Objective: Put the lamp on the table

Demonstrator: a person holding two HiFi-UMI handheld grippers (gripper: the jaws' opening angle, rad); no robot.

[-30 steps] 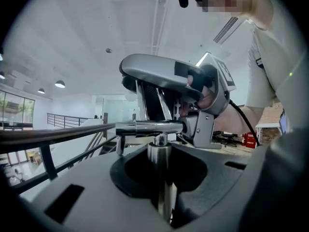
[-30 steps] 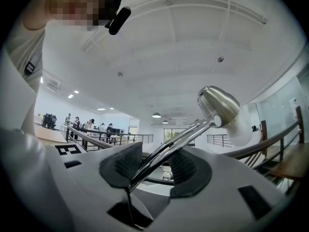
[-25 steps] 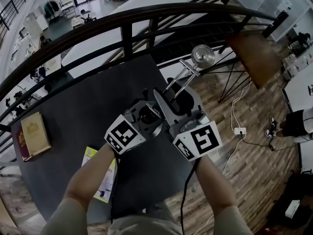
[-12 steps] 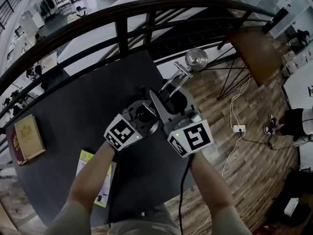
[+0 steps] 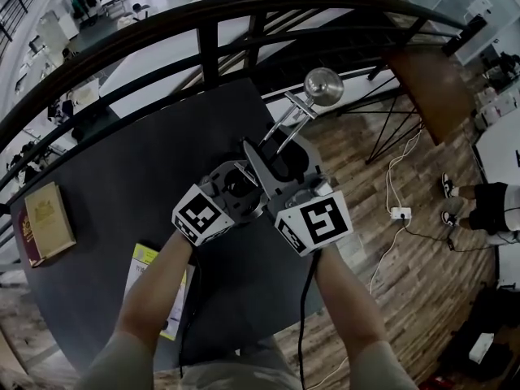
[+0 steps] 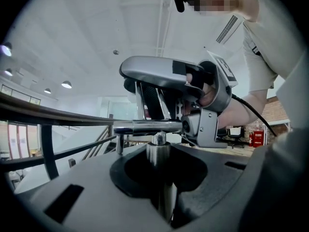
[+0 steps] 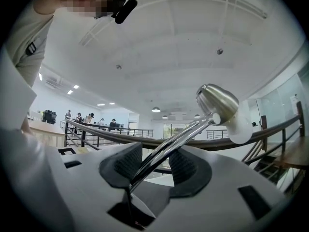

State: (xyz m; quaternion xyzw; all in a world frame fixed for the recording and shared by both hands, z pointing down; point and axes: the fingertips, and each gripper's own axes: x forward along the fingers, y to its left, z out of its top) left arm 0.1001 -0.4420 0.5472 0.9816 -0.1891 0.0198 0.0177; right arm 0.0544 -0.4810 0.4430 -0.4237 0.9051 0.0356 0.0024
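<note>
A chrome lamp is held between both grippers above the right part of the dark table [image 5: 122,177]. Its round head [image 5: 322,85] juts out past the table's far right corner on a thin double arm [image 5: 286,124]. My left gripper [image 5: 241,184] is shut on the lamp's upright chrome post [image 6: 160,178], under a cross bar [image 6: 145,127]. My right gripper [image 5: 286,167] is shut on the slanted arm [image 7: 161,156], and the lamp head [image 7: 217,103] rises beyond its pads [image 7: 182,167]. The lamp's foot is hidden by the grippers.
A brown book [image 5: 47,222] lies at the table's left edge. A yellow-green leaflet [image 5: 154,287] lies near its front edge. A black railing [image 5: 203,51] runs behind the table. On the wooden floor to the right are a white power strip [image 5: 398,213] and a cable.
Both grippers have sunk a little toward the table top with the lamp in them, most of it early on. Both grips look unchanged.
</note>
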